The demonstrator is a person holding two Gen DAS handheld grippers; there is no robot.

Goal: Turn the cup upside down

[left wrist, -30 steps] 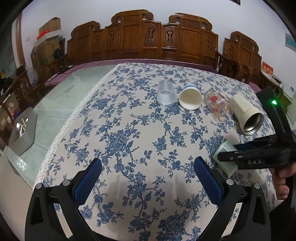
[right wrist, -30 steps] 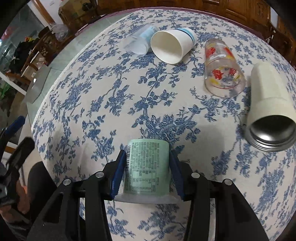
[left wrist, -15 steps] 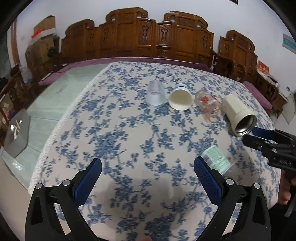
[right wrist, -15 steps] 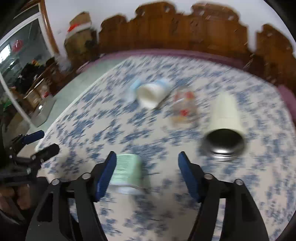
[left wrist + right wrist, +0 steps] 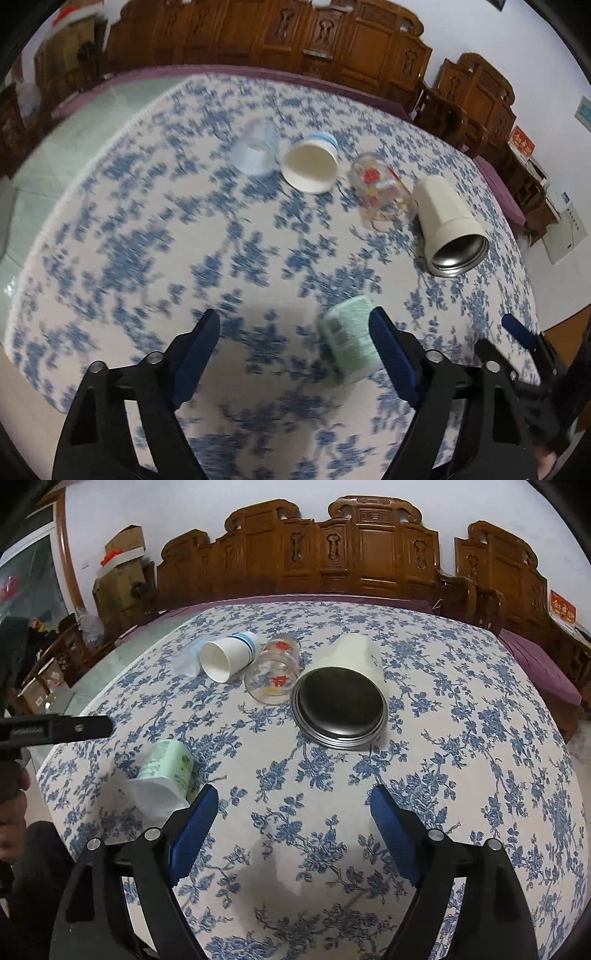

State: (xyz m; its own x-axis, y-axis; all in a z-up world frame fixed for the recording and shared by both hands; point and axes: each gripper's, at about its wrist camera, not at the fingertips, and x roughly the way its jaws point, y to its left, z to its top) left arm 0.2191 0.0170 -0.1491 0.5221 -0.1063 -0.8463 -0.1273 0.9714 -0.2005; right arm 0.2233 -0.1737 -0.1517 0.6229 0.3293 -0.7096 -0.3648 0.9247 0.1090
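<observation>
A pale green labelled cup [image 5: 351, 341] lies on its side on the blue-flowered tablecloth, also in the right wrist view [image 5: 164, 775] with its mouth toward me. My left gripper [image 5: 293, 345] is open, its right finger just beside the green cup. My right gripper [image 5: 293, 821] is open and empty, to the right of the green cup. A cream steel-lined tumbler [image 5: 343, 698], a printed glass [image 5: 275, 675], a white paper cup [image 5: 229, 657] and a clear plastic cup [image 5: 255, 151] lie on their sides farther back.
The round table's cloth [image 5: 461, 760] ends near its front edge. Carved wooden chairs [image 5: 362, 550] line the far side. The left gripper's finger shows at the left of the right wrist view [image 5: 62, 727].
My right gripper let go of the green cup, opened and drew back to the right. The cup now lies on the cloth. My left gripper moved toward it.
</observation>
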